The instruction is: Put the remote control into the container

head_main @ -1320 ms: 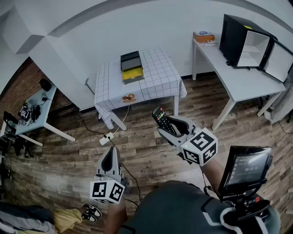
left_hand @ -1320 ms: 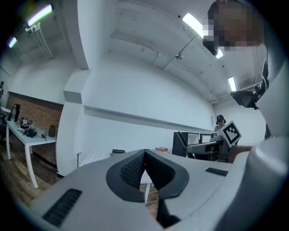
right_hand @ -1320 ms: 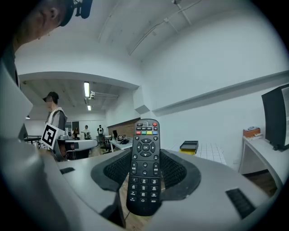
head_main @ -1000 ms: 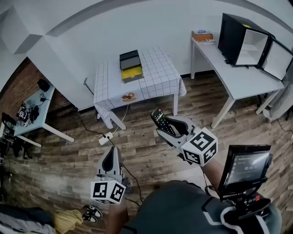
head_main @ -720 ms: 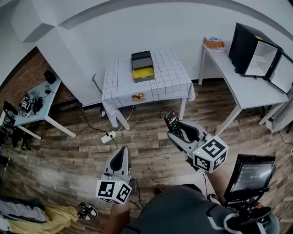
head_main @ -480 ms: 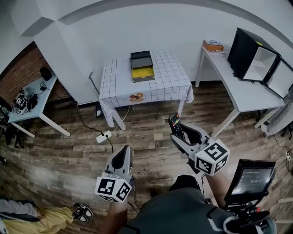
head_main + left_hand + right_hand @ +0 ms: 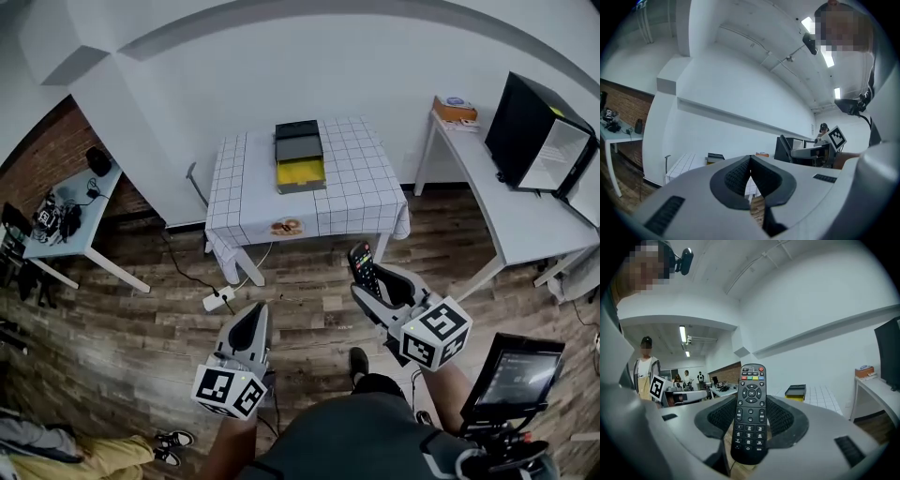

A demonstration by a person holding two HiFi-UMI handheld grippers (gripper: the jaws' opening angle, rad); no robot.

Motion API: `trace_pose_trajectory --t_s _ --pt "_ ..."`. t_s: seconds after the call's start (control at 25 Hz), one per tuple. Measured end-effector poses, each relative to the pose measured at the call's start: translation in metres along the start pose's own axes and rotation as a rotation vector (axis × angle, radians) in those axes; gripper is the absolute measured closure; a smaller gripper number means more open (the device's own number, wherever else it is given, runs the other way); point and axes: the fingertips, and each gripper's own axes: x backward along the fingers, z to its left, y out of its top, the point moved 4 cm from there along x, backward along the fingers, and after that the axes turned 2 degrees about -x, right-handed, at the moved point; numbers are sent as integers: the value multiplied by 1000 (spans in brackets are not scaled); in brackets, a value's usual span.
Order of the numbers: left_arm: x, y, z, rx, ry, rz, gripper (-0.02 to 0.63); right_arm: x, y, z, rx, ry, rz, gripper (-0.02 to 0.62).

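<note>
We have moved closer: the checked worktop (image 7: 361, 183) and its container (image 7: 300, 172) now lie nearer ahead of the right hand-held gripper (image 7: 372, 281). Its remote control (image 7: 362, 268) points straighter ahead, and a shoe (image 7: 359, 361) has appeared behind it.

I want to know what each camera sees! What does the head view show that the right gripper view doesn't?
Only the head view: the screen at the lower right, and a shoe. Only the right gripper view: people standing far behind, and ceiling lights. Both: the remote control clamped in the right tool, and the checkered table with the container on it.
</note>
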Motion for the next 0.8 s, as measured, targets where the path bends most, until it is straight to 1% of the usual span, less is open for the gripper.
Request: trace_pose_trajectory --t_s 0.12,0.32,0.44,0.56,0.68,0.8 --pt "-39 10 11 -28 18 0 597 -20 13 -39 8 15 -6 385" --pt "-99 22 24 -41 58 -7 597 -52 29 -96 8 59 0 385" --pt "-133 30 34 -35 86 -21 597 -73 41 -129 3 83 0 385" --pt "-159 38 41 -53 112 -23 597 -94 50 -155 4 104 -1 385" --pt "-178 41 51 -73 128 -11 597 -119 56 -177 -3 108 -1 385" --pt "-193 39 71 -62 144 -5 597 -144 59 -189 -5 112 0 385"
